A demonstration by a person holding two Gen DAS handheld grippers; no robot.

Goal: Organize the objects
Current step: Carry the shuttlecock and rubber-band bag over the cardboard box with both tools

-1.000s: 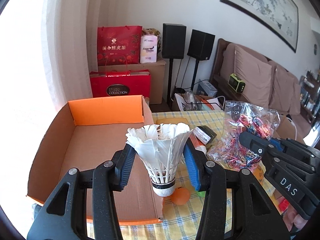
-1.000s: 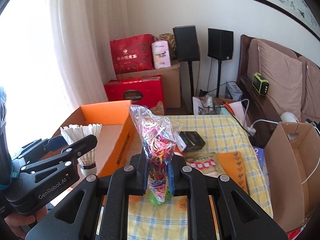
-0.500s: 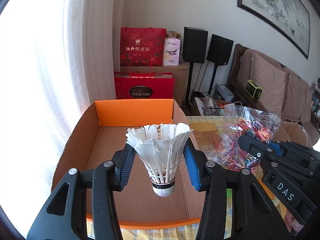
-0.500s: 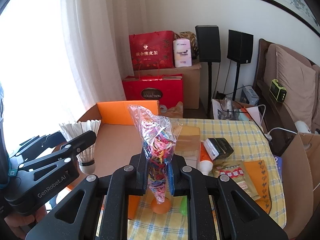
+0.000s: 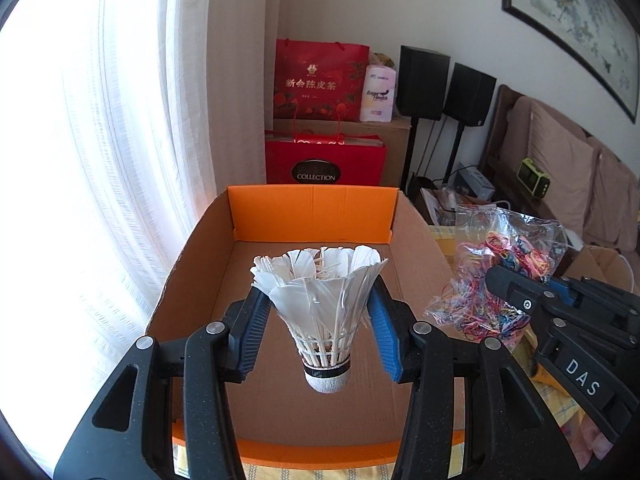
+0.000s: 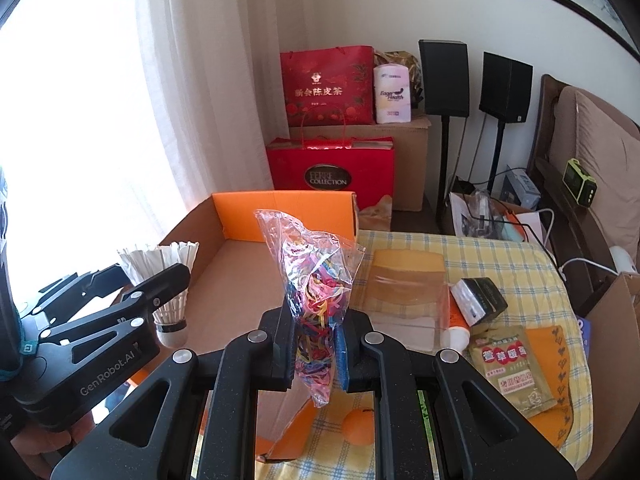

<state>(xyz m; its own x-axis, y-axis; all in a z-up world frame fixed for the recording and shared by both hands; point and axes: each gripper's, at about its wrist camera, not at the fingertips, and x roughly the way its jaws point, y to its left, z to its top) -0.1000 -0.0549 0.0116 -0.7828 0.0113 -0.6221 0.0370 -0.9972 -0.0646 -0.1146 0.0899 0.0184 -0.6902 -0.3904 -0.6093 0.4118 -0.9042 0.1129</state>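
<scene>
The white feather shuttlecock (image 5: pixel 324 320) is held cork-down between the blue pads of the left tongs (image 5: pixel 320 332), which press on its feather skirt from both sides. It hangs in the air over the open cardboard box (image 5: pixel 312 400), clear of the box floor. The box has orange inner flaps and an orange near rim; nothing is visible on its floor.

The clear bag of coloured rubber bands (image 6: pixel 316 300) is clamped in the right tongs (image 6: pixel 316 352), closed narrowly on its middle; its crumpled top stands above the pads and its tail hangs below them. From the right wrist view the bag hangs over the right edge of the box. From the left wrist view it is to the right of the shuttlecock and apart from it.

The box sits at the left end of a worktop covered by a yellow checked cloth (image 6: pixel 520 264). On the cloth lie an orange ball (image 6: pixel 360 426) below the right tongs, a transparent pouch (image 6: pixel 404 292), a small black box (image 6: pixel 480 300) tilted beside it, and a printed packet (image 6: pixel 508 368) nearest the camera.

Beyond the worktop stand red gift bags (image 6: pixel 328 84), two black speakers (image 6: pixel 444 76) and a white curtain (image 6: pixel 208 80).
</scene>
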